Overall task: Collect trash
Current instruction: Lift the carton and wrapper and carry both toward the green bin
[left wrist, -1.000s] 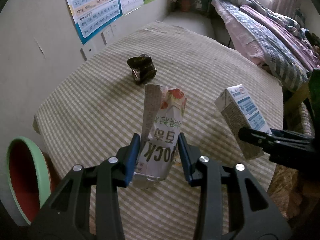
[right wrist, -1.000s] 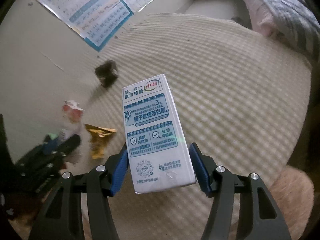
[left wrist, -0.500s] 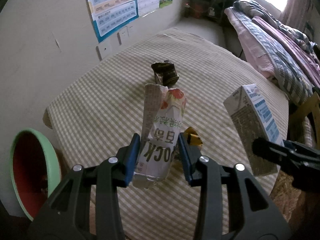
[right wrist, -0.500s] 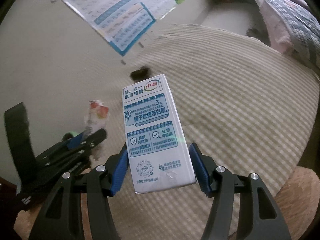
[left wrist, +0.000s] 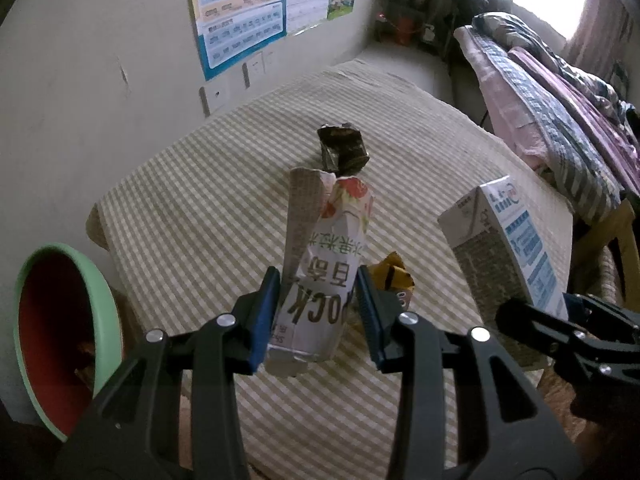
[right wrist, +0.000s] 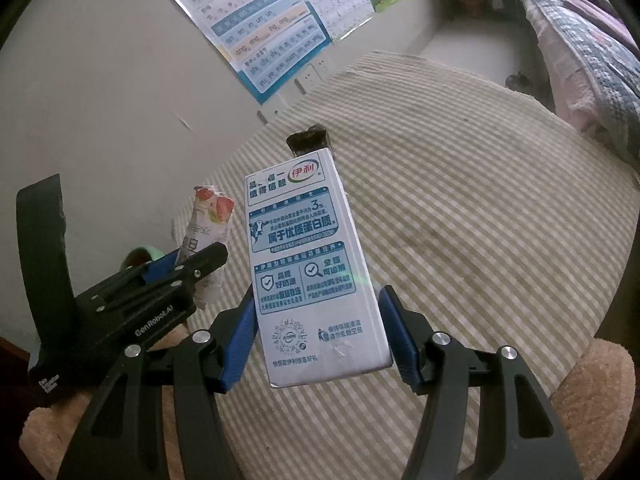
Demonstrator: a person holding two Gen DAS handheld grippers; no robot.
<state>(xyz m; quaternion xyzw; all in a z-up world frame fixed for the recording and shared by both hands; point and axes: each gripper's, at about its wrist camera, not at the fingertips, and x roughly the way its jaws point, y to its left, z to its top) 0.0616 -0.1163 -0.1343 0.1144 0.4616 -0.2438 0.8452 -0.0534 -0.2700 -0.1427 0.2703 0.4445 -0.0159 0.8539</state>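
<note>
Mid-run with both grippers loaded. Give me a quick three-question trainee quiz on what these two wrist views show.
1. True or false: the left gripper holds the milk carton.
2. Which trash lies on the checked tablecloth, unheld?
A. dark crumpled wrapper and yellow wrapper
B. a glass bottle
C. nothing
3. Fill in: in the left wrist view, the green-rimmed bin sits off the table's ____ edge.

Key:
1. False. The left gripper's jaws clamp the torn snack box; the right gripper holds the carton.
2. A
3. left
</note>
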